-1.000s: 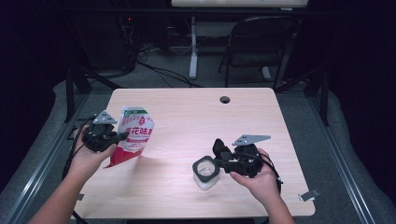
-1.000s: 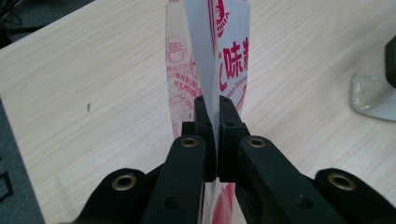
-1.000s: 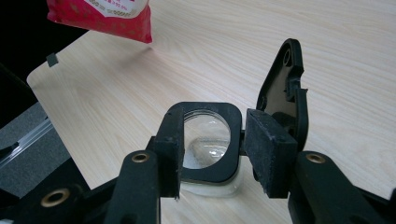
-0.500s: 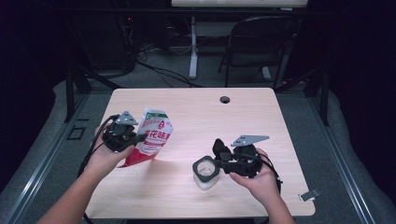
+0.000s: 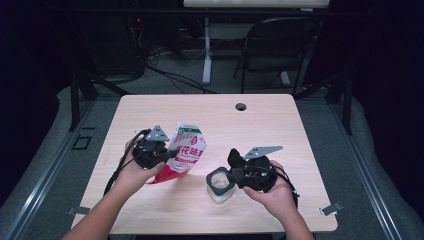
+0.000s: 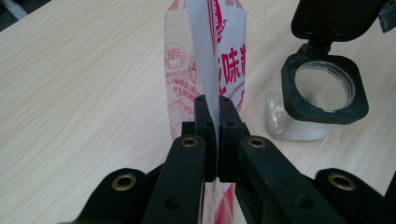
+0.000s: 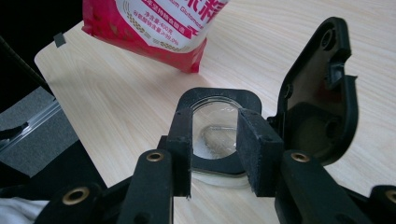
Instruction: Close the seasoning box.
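The left gripper [image 6: 212, 105] is clamped flat on the edge of the red-and-white pouch [image 5: 186, 152], holding it tilted above the table [image 5: 280, 125] – just beside the open-lidded jar [image 5: 220, 184]; the right gripper [image 7: 215, 130] has just been closing, its jaws apart over the jar's black rim

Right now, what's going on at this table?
A person works with two handheld grippers. The left gripper is clamped on the edge of a red and white printed pouch, holding it tilted above the wooden table. The right gripper, its jaws just closing, sits at a clear jar with a black flip lid, which stands open.
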{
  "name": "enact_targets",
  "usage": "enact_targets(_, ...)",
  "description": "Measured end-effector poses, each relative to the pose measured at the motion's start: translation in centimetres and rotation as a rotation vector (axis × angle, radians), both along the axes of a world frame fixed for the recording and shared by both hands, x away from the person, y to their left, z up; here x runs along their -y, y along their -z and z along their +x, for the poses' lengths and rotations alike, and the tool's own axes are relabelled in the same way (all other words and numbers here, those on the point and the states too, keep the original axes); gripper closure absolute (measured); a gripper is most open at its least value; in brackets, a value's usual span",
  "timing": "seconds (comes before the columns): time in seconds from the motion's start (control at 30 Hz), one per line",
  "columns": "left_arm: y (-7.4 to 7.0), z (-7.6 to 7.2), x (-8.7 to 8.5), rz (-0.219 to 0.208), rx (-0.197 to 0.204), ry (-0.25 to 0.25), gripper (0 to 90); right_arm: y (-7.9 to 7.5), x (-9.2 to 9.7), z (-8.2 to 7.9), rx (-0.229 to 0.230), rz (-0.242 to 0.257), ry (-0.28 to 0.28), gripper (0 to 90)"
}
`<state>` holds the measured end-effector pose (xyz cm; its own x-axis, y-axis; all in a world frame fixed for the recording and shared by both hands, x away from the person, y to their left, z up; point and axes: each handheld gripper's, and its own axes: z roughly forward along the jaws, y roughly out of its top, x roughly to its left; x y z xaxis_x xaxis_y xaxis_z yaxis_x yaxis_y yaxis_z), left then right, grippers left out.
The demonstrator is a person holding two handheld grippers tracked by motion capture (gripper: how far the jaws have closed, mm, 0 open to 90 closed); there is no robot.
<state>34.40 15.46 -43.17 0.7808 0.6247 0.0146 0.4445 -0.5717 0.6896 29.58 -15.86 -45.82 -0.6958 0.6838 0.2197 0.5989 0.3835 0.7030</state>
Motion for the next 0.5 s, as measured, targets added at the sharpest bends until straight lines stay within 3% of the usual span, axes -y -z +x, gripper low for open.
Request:
enact_targets(0.27,0.4,-0.9,-0.3,-0.028,-0.008,0.003,90.0,0.4,-0.6,0.1,-0.016,-0.008,-0.011,67.7)
enact_targets(0.5,1.3,-2.5,-0.6,-0.079,-0.013,0.008,90.0,0.2,-2.0,-0.1,-0.020,-0.006,-0.038,67.9)
